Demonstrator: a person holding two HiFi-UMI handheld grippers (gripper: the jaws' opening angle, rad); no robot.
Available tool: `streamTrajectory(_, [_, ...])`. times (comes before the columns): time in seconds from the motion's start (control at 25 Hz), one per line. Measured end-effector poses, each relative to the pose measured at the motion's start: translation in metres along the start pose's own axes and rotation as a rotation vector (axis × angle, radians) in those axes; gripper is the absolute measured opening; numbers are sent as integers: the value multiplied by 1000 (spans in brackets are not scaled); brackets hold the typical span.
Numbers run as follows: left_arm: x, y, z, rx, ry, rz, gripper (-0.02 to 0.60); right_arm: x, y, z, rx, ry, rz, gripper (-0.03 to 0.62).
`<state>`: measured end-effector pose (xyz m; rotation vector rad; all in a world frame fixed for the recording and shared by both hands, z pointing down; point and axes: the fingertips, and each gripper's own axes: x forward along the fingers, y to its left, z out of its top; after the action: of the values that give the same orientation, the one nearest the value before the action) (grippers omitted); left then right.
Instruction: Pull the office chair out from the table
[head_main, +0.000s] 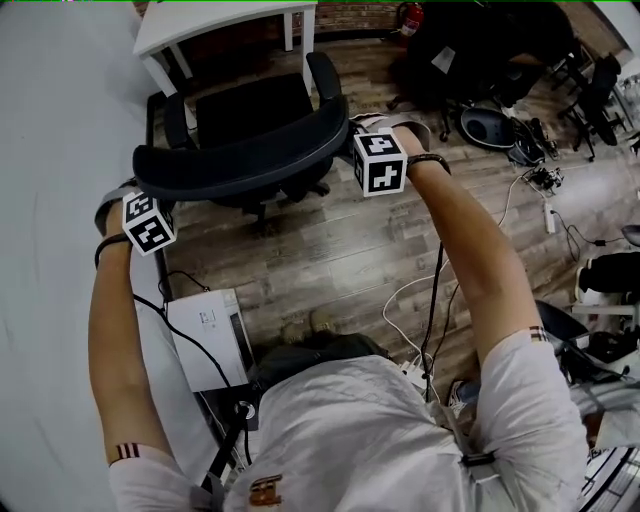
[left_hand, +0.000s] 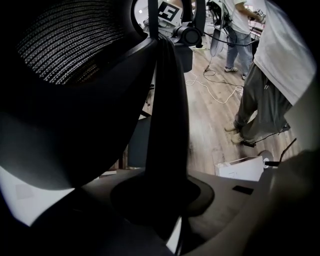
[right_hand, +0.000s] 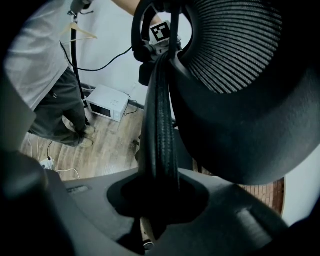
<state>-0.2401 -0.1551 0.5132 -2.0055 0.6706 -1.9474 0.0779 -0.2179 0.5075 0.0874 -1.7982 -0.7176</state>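
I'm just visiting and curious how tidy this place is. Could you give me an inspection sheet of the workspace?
Surface: wood plank floor.
Job's things: black office chair in front of the white table, seat towards it.
Clutter: white box on the floor by the person's feet; dark gear heaped at the far side.
Grippers: left tongs and right tongs each shut on the backrest's top rim.
Cables: white and black cables loose on the floor; power strip.
Surroundings: white wall; fire extinguisher.
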Motion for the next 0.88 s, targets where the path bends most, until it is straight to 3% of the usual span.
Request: streamTrajectory(0.88, [-68,-112,36,20,-22,-9,75,-81,122,16,26,7,15,72])
